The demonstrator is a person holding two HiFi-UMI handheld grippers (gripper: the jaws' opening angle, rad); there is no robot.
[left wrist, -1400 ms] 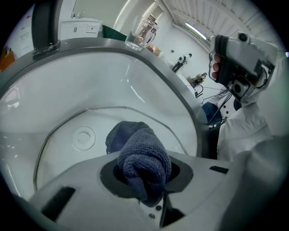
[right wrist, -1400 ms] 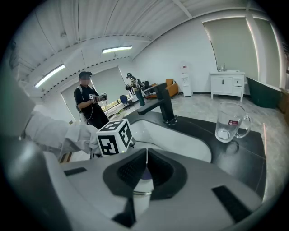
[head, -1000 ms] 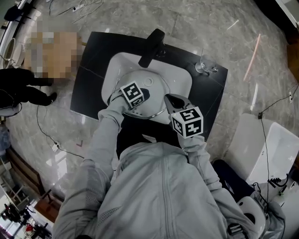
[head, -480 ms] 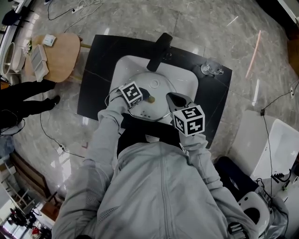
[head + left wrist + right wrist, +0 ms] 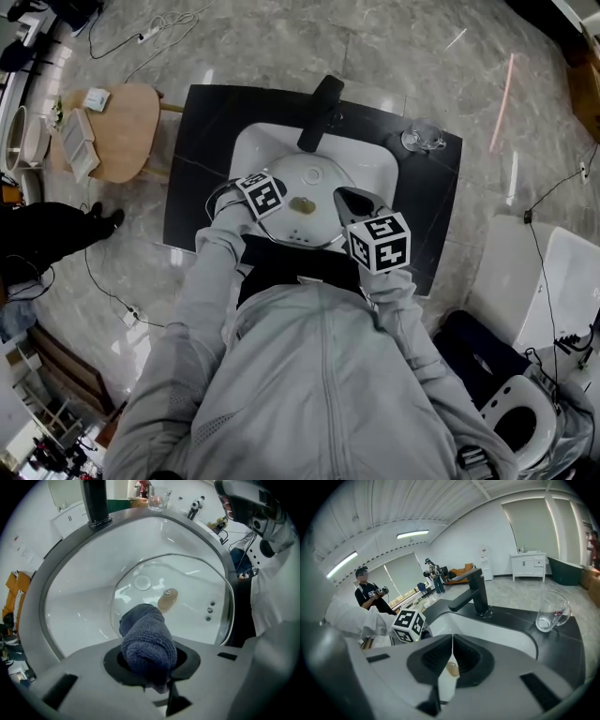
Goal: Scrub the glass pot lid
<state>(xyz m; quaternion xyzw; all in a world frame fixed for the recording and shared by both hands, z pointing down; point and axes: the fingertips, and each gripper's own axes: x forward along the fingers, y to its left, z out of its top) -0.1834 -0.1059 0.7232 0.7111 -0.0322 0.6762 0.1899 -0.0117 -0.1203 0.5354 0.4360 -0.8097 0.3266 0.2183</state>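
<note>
The glass pot lid [image 5: 192,585] lies in the white sink [image 5: 79,597] set into the black counter [image 5: 202,141]. It sits near the basin's front, with its tan knob [image 5: 167,599] close to its middle. Its metal rim stands higher on the right side than on the left.

The left tongs [image 5: 149,660] are clenched on a rolled dark blue cloth [image 5: 146,637]. The free end of the cloth pokes forward and meets the glass just beside the knob, on the side nearer the counter's front edge.

The right tongs [image 5: 452,653] are clenched too, the two pads pressed into a thin seam. In the head view their tips sit at the lid's right rim, which they appear to pinch. The knob shows through the small gap under the seam.

A black faucet [image 5: 319,100] rises at the counter's back edge. An empty clear glass [image 5: 419,137] stands near the back right corner, well apart from the sink.
</note>
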